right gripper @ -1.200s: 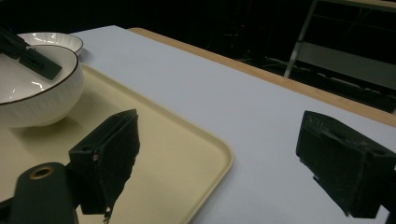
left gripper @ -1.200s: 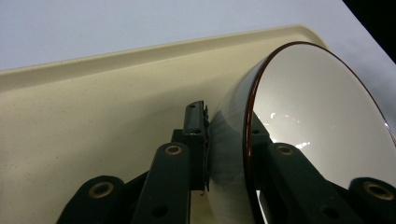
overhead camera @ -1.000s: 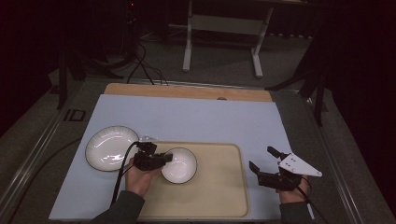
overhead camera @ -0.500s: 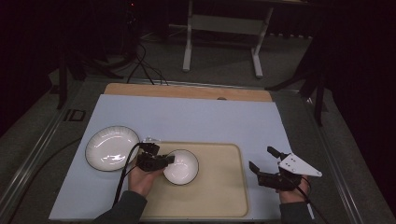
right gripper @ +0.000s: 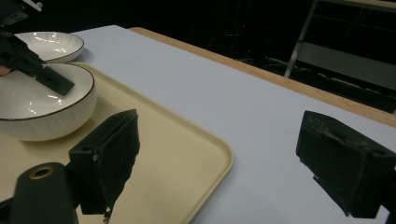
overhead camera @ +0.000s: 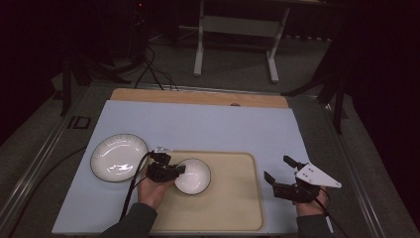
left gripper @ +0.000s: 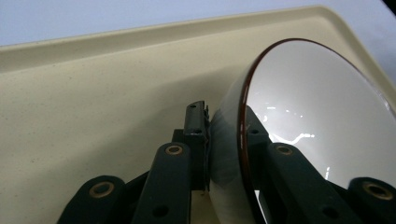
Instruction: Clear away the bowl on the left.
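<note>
A small white bowl (overhead camera: 195, 178) with a dark rim sits at the left end of the cream tray (overhead camera: 233, 203). My left gripper (overhead camera: 179, 170) is shut on the bowl's left rim. In the left gripper view the bowl (left gripper: 317, 102) has one jaw outside its wall and the other inside, so my left gripper (left gripper: 225, 119) pinches the rim over the tray (left gripper: 93, 93). My right gripper (overhead camera: 277, 168) hovers open just off the tray's right edge. In the right gripper view my right gripper (right gripper: 229, 158) has nothing between its jaws, and the bowl (right gripper: 28, 100) lies far left.
A larger white ribbed plate (overhead camera: 118, 157) lies on the blue mat (overhead camera: 208, 124) left of the tray, and the same plate (right gripper: 51, 44) appears behind the bowl. A wooden strip (overhead camera: 198, 96) borders the mat's far side. A metal stand (overhead camera: 237, 29) rises beyond the table.
The left gripper and the bowl have edged slightly to the right on the tray. The right gripper has stayed in place.
</note>
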{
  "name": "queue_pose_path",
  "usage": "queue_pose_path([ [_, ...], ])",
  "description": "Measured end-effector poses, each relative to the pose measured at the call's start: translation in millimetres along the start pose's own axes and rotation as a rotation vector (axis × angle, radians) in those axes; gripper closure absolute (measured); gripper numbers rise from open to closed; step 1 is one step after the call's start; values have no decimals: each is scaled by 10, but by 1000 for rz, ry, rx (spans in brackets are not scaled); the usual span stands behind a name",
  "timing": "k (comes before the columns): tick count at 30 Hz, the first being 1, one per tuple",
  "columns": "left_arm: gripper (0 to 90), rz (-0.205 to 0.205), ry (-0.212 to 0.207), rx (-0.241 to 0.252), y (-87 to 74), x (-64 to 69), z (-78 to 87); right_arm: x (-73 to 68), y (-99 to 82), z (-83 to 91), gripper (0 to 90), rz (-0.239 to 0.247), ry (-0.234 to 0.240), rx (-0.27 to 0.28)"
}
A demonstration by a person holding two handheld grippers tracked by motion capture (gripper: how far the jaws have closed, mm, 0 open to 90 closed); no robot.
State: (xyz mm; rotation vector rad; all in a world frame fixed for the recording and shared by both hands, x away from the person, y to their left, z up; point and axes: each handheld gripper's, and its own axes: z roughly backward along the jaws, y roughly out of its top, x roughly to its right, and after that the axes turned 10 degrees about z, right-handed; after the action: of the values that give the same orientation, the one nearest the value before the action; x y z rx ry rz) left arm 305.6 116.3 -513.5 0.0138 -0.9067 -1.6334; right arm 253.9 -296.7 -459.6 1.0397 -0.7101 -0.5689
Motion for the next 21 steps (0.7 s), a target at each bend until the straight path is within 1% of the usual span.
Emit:
queue_pose_path([
  [9,778,10,-7,9,-8,-29,-14,-1,0,-3,131,2,2,0],
  [14,703,13,12,17,-8,-36,-12,-1,0,-2,131,3,1,-1],
  [21,595,9,8,19,-3,-37,6,0,1,2,131,2,0,1],
])
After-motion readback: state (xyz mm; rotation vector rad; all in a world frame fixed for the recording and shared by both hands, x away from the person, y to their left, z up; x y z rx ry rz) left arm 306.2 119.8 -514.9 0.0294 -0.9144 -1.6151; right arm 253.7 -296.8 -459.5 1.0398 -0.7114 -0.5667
